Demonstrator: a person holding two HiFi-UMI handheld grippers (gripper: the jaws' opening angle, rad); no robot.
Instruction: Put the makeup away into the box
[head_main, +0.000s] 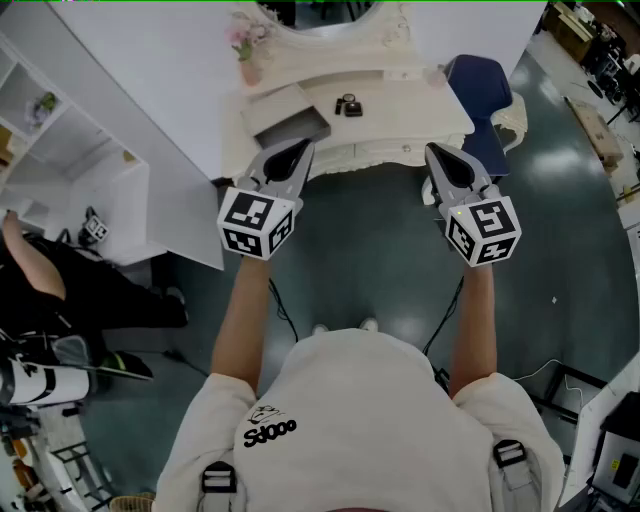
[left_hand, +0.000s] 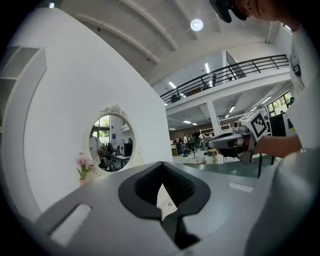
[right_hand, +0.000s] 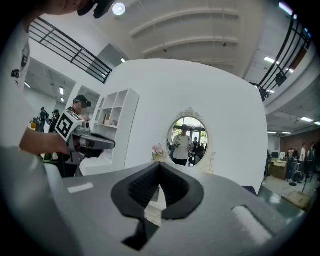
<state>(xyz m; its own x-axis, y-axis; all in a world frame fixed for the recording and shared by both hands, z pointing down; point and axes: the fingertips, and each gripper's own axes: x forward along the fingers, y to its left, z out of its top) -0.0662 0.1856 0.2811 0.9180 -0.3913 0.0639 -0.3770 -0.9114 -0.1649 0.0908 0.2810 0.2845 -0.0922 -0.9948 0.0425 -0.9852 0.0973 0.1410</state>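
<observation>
The left gripper (head_main: 299, 152) is clenched shut with nothing between its pads, and the right gripper (head_main: 438, 153) is closed the same way, empty. Both point level and forward, side by side but well apart. Each is held on an outstretched forearm at the near edge of the white surface (head_main: 400, 125). On that surface, just ahead of the left gripper, lies the box (head_main: 270, 108). Near its right side sits a small dark item (head_main: 348, 105), likely the makeup, though it is too small to tell its kind. Neither gripper touches either one. Further back stand a pink flower pot (head_main: 246, 50) and an oval mirror (right_hand: 189, 140). A blue chair (head_main: 482, 85) is at the surface's right end.
</observation>
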